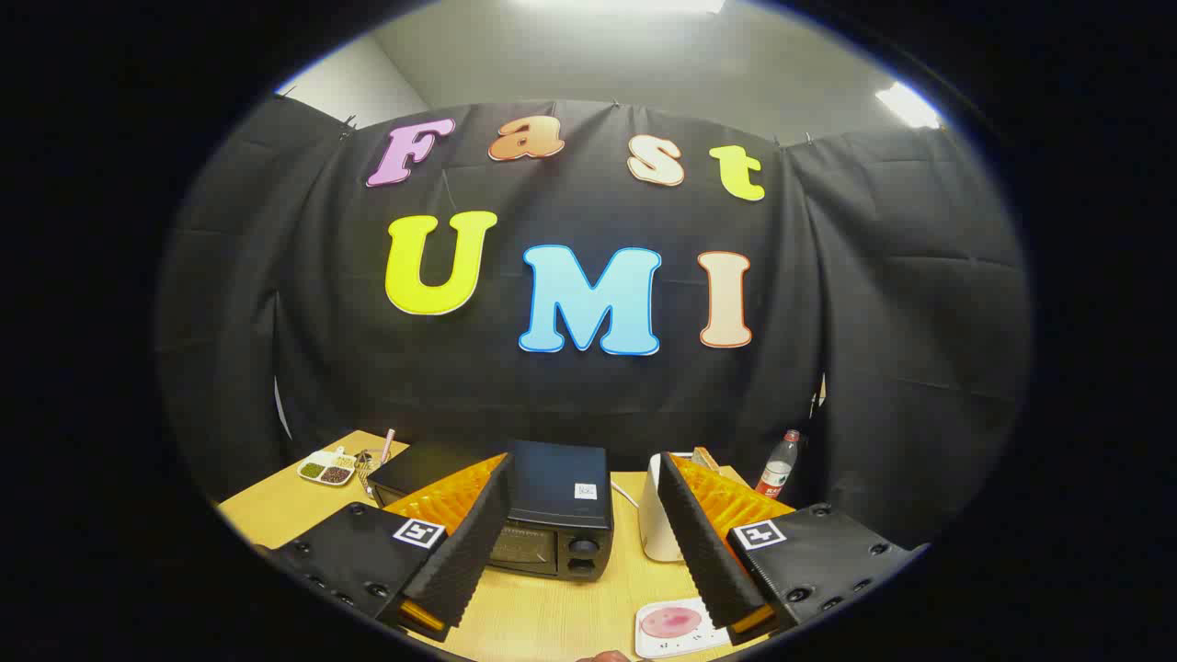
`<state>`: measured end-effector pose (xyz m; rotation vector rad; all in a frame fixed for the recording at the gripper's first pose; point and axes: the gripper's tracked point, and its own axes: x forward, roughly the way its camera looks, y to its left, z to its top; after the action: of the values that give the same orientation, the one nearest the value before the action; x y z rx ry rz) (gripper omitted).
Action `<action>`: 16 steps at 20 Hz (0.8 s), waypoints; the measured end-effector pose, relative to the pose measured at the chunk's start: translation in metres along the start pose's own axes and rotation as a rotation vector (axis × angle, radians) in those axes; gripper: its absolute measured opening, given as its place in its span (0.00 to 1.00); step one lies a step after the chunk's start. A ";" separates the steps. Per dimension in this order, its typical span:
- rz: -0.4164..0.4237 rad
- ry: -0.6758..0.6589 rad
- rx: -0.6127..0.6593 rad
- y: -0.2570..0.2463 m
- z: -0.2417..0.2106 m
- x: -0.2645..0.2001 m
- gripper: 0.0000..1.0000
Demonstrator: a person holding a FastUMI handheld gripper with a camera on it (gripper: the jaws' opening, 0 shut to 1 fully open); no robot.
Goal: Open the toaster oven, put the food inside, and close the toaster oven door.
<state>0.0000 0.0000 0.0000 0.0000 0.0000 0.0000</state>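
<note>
On your light wooden table (276,515), a small white divided dish (325,469) of green and dark grains sits near the far left corner, with a few small utensils (372,460) I can't make out just beside it. A tall white rounded container (658,515) stands mid-table. Near the booth wall, you have a clear plastic bottle with a red label (778,469).

Hand-held gripper (588,542) fingers apart, toaster oven (552,515) w/ door closed between them

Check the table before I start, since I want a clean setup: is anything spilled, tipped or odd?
Nothing stands out. The toaster oven sits closed, the bottle upright, the hand-held gripper open and empty.
</note>
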 end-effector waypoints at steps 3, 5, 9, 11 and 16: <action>0.005 -0.002 0.003 0.003 0.001 0.001 0.98; 0.007 -0.003 0.005 0.004 0.002 0.002 0.98; -0.002 -0.002 0.005 0.001 0.003 0.004 0.98; -0.007 0.007 0.005 -0.002 0.000 0.004 0.98; -0.022 0.013 0.022 -0.005 0.000 0.005 0.98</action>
<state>0.0051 -0.0052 -0.0003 0.0223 0.0134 -0.0219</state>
